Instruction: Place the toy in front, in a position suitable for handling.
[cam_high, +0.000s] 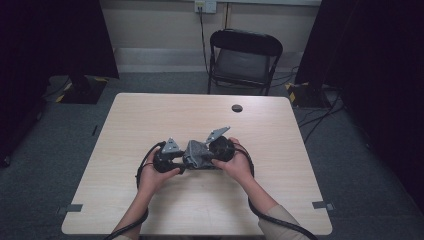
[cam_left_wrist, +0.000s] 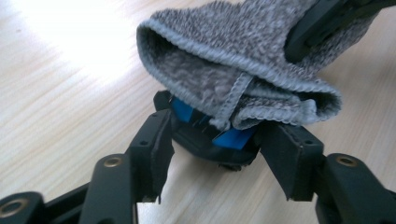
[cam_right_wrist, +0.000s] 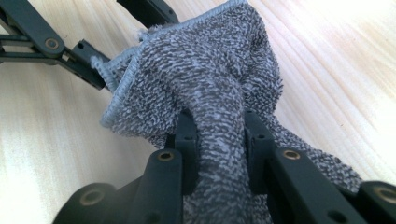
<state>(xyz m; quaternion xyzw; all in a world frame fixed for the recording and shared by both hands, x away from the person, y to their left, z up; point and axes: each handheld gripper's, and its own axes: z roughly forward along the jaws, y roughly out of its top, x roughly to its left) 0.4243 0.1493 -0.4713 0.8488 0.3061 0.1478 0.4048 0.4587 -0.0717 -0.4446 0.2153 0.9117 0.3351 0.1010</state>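
Note:
A grey knitted cloth lies bunched at the middle of the table between my two grippers. My right gripper is shut on a raised fold of the cloth; it also shows at the upper right of the left gripper view. Under the cloth sits a black object with blue parts, half hidden. My left gripper has its jaws against either side of that object. In the high view the left gripper and the right gripper nearly meet.
The pale wooden table has a dark round cable hole near its far edge. A black folding chair stands beyond the table. Cables trail from both grippers past the forearms to the near edge.

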